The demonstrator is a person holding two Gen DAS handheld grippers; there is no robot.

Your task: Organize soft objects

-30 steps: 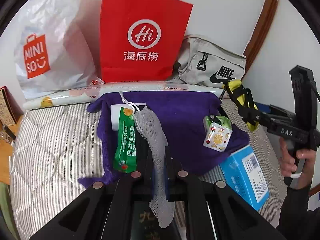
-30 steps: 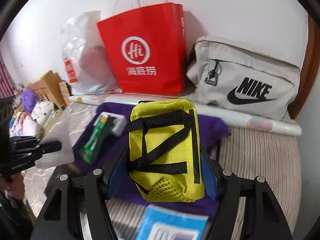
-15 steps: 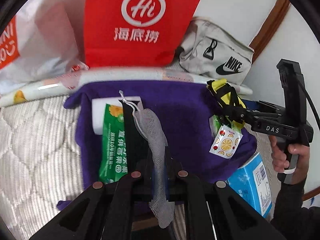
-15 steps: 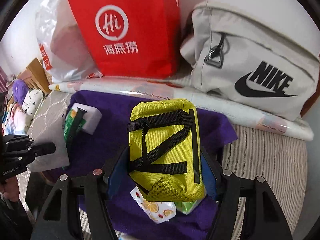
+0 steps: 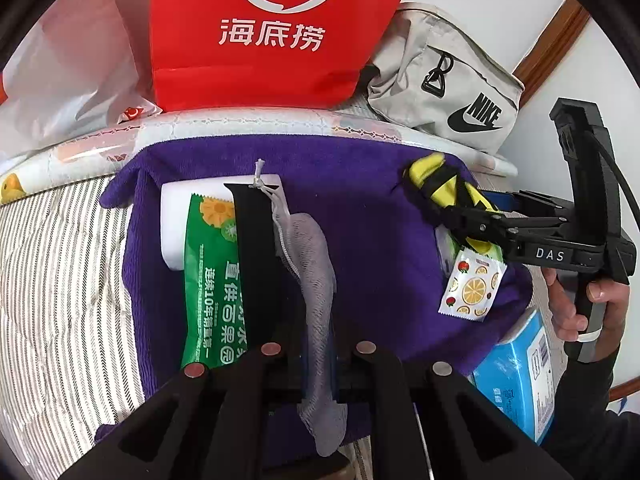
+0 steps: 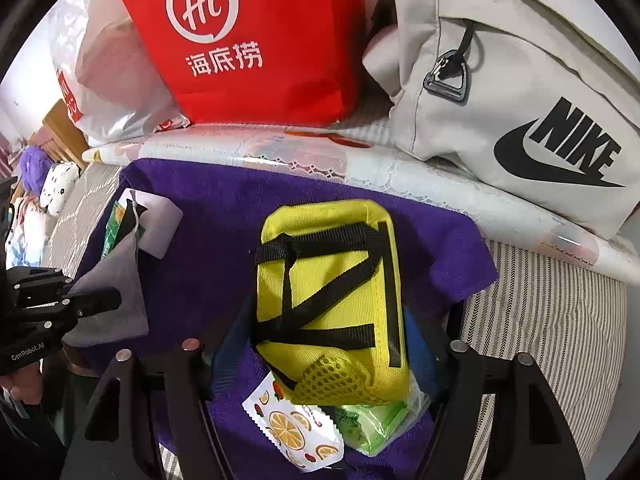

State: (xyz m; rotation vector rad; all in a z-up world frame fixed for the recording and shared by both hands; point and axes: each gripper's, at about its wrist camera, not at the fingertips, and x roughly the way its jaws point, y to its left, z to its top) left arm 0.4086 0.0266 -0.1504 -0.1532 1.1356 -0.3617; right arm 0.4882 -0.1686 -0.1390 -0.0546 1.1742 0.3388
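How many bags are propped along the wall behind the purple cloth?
3. A white plastic shopping bag stands farthest left, a red paper bag in the middle, and a grey Nike bag on the right. Others may hide behind them.

A home bedroom: striped quilted mattress (image 5: 60,280), shopping bags (image 5: 272,32) and a waist bag (image 6: 520,92) against a white wall, plush toys (image 6: 48,184) beyond.

Red paper bag (image 5: 272,32) top and blue box (image 5: 516,376) lower end cut off.
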